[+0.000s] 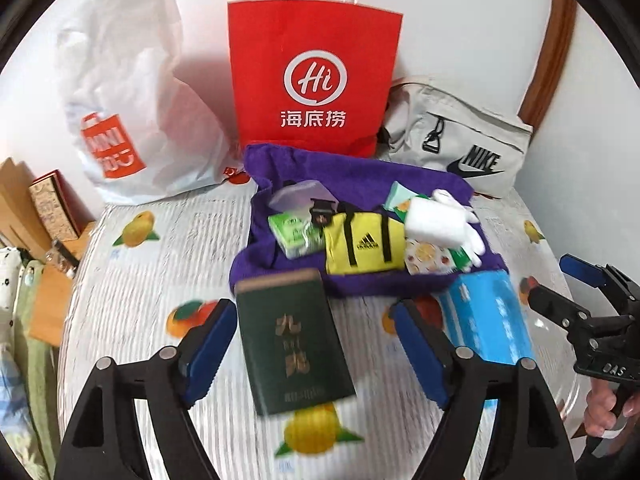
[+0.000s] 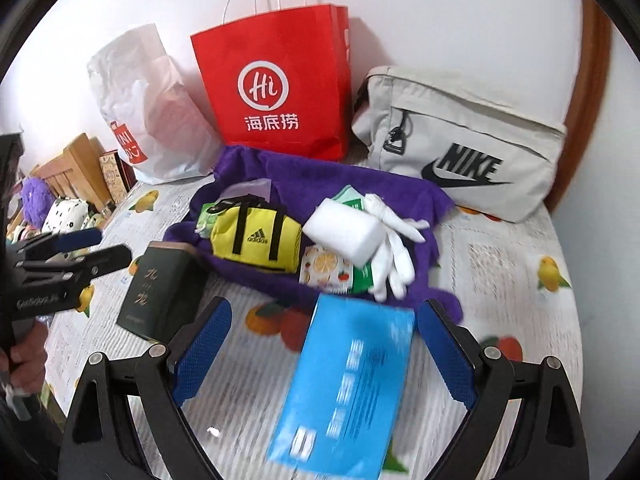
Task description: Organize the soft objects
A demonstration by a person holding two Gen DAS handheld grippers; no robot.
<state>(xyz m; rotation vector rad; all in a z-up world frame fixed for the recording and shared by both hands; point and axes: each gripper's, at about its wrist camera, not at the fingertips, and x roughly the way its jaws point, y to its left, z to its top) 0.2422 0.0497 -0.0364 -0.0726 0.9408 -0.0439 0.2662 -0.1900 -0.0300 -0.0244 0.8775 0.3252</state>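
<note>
Soft objects are lying heaped on a purple towel (image 1: 360, 184) spread over the fruit-printed bed cover (image 1: 140, 280), beyond both grippers. Nearest the cameras, the left gripper (image 1: 308, 344) is hovering with its jaws standing wide on either side of a dark green box (image 1: 292, 336), the blue pads clear of it; the box is resting on the cover. The right gripper (image 2: 320, 356) is likewise hanging with jaws spread wide, a light blue box (image 2: 348, 384) lying between them untouched and blurred in the right wrist view. A hand (image 1: 608, 412) is gripping the right gripper's handle at the edge of the left wrist view.

Just behind the boxes, on the towel, a yellow Adidas pouch (image 2: 256, 236) is sitting at the centre, with a green tissue pack (image 1: 296, 232) beside it on the left and a fruit-patterned packet (image 2: 326, 270) on the right. A white sponge block (image 2: 344, 232) is lying over white gloves (image 2: 396, 252).

Farthest back, against the wall, a white plastic shopping bag (image 1: 132, 120), an upright red paper bag (image 1: 316, 80) and a grey Nike bag (image 2: 460, 140) are standing in a row, left to right.
</note>
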